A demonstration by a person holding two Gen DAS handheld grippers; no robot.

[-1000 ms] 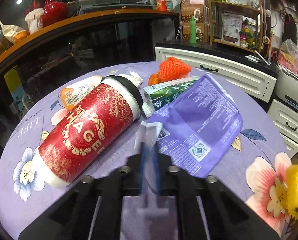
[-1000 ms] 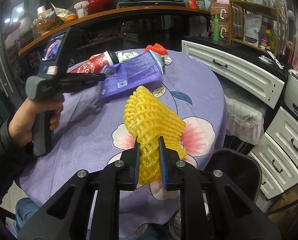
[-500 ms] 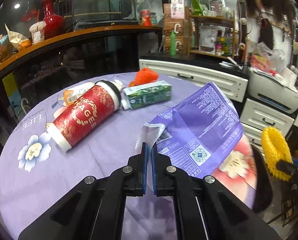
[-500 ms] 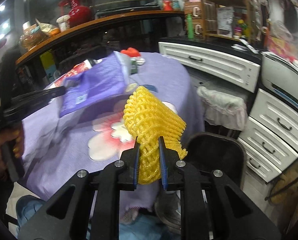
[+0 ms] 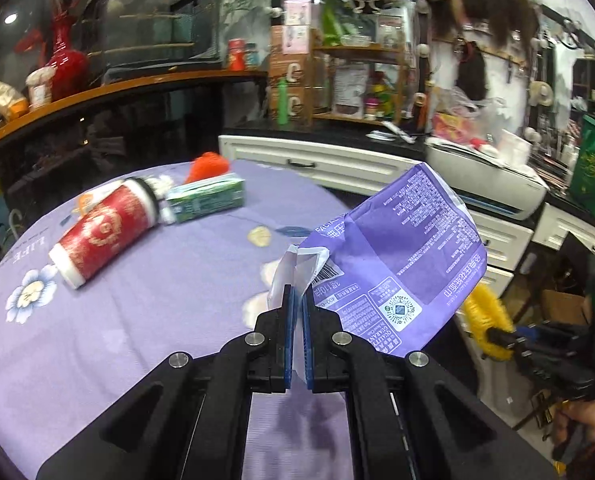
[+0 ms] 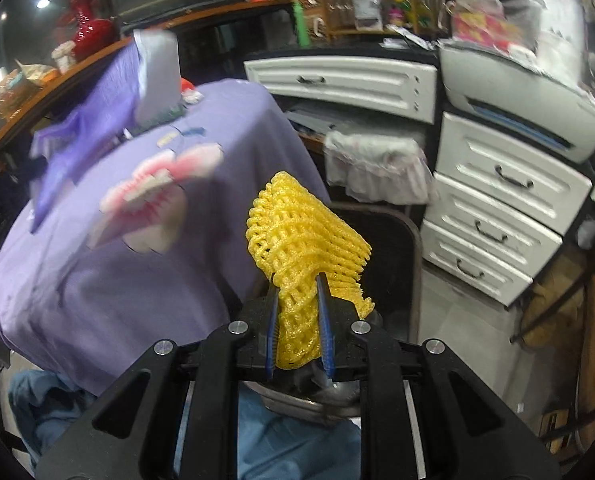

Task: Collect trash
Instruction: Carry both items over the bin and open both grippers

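My left gripper (image 5: 296, 300) is shut on the clear corner of a purple plastic package (image 5: 401, 264), held in the air over the right edge of the round table (image 5: 137, 320). The package shows blurred in the right wrist view (image 6: 97, 112). My right gripper (image 6: 297, 292) is shut on a yellow foam fruit net (image 6: 301, 236), held off the table's edge above a dark bin (image 6: 381, 240). The net and right gripper show in the left wrist view (image 5: 485, 320). A red paper cup (image 5: 105, 228), a green carton (image 5: 205, 200) and an orange foam net (image 5: 209, 164) lie on the table.
The table wears a purple flowered cloth (image 6: 117, 260). White drawers (image 6: 493, 208) and a printer (image 6: 525, 92) stand to the right. A counter with a red vase (image 5: 63, 64) runs behind the table. Blue-trousered legs (image 6: 297, 440) are below my right gripper.
My left gripper has lifted the purple package off the table and carried it right. My right gripper has carried the yellow net off the table's edge to over the dark bin.
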